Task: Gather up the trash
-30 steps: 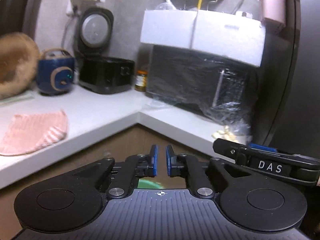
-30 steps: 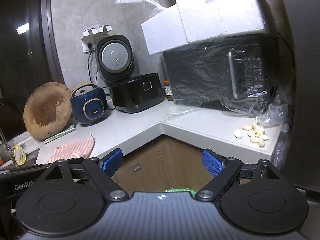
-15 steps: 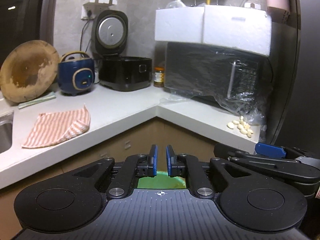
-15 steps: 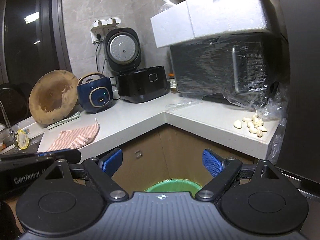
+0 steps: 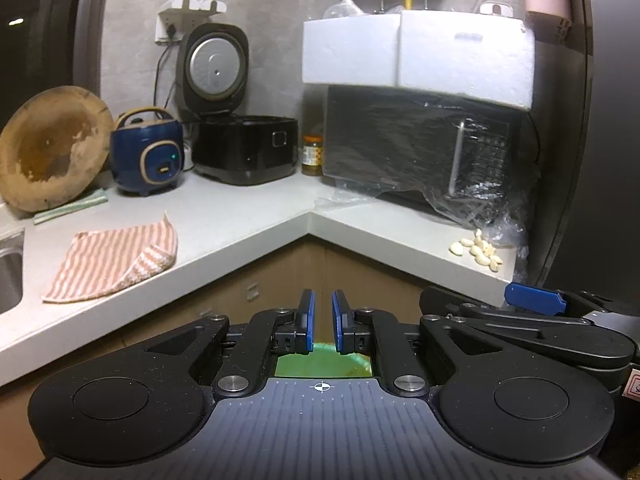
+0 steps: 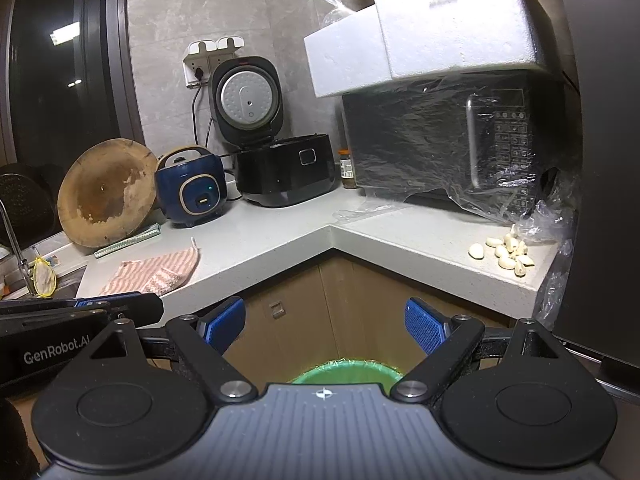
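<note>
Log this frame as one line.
left gripper: near-shut, empty | right gripper: open, empty | green-lined bin: below both | garlic cloves: on counter

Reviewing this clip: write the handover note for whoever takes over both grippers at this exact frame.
Left gripper: pads nearly together with a narrow gap, nothing visible between them.
Right gripper: open wide, empty.
Both are held in front of the corner cabinet, above the green-lined trash bin on the floor.
On the counter: striped cloth, garlic cloves, loose plastic wrap by the microwave.
Done: nothing in hand.
Left: pick out the trash and bin it.
</note>
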Motion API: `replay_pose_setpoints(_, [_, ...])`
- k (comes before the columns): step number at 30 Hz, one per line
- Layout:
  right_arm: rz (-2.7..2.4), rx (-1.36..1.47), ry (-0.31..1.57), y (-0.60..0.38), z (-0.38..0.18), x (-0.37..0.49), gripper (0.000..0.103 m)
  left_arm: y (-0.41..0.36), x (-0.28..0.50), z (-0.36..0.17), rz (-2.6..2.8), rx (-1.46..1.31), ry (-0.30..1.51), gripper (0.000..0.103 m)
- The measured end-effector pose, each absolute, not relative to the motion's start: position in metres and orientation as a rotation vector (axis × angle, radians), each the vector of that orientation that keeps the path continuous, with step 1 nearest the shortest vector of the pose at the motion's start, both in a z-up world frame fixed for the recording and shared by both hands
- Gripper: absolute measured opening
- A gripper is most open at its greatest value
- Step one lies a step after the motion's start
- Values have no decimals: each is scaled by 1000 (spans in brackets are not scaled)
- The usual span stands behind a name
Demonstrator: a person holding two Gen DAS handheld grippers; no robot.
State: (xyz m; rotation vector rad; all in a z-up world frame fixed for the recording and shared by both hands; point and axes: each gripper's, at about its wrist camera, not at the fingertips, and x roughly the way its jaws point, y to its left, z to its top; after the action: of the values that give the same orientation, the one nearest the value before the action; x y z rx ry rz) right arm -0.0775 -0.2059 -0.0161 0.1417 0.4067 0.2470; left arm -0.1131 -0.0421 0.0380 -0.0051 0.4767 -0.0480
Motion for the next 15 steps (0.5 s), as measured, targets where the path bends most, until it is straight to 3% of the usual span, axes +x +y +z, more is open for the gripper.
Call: replay_pose_setpoints(15, [248, 128, 404, -202, -15, -80, 88, -38, -117, 38, -55, -15, 476, 12])
